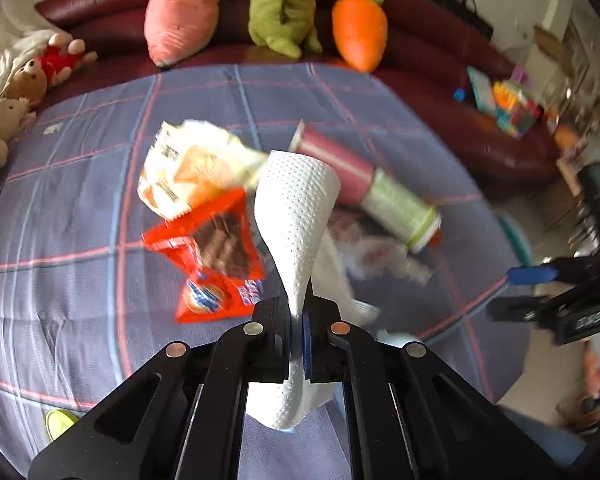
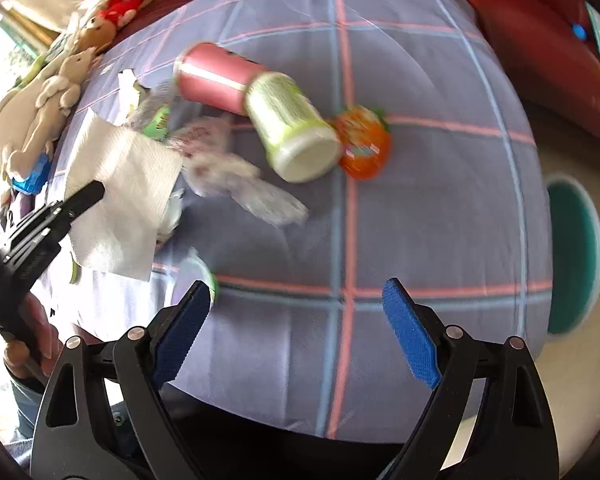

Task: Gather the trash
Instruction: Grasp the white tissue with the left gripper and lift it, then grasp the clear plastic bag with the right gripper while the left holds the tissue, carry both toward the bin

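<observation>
1. Between the fingers of the left gripper [image 1: 298,320] sits a white, dimpled sheet of paper towel [image 1: 296,216], clenched near its lower part so that it stands up in a loose curl above the fingers and clear of the cloth.
2. Below it lies the blue-grey checked cloth with pink and light-blue lines [image 2: 420,208] that covers the surface, whether a bed or a bench cannot be told, with more rubbish spread across it.
3. Near the towel in the left wrist view lie a crumpled cream and orange snack bag [image 1: 192,168] and, touching its lower edge, an orange-red chocolate wrapper [image 1: 216,260].
4. Farther right a pink drink can [image 2: 212,78] and a pale green-labelled plastic bottle [image 2: 292,132] lie on their sides end to end, with a small orange fruit-shaped jelly cup [image 2: 362,148] just beside the bottle's base and a crumpled clear plastic bag [image 2: 236,176] near them.
5. The right gripper [image 2: 300,332] hovers over the near part of the cloth with its blue-padded fingers spread wide and nothing between them.
6. The step in hand appears to be the carrying off of the first lifted piece, so most of the collecting is left.
7. A teal round container [image 2: 572,256] shows past the cloth's right edge and may be the bin; the next move probably calls for taking the towel there and releasing it, or for closing the free fingers on the bottle.
</observation>
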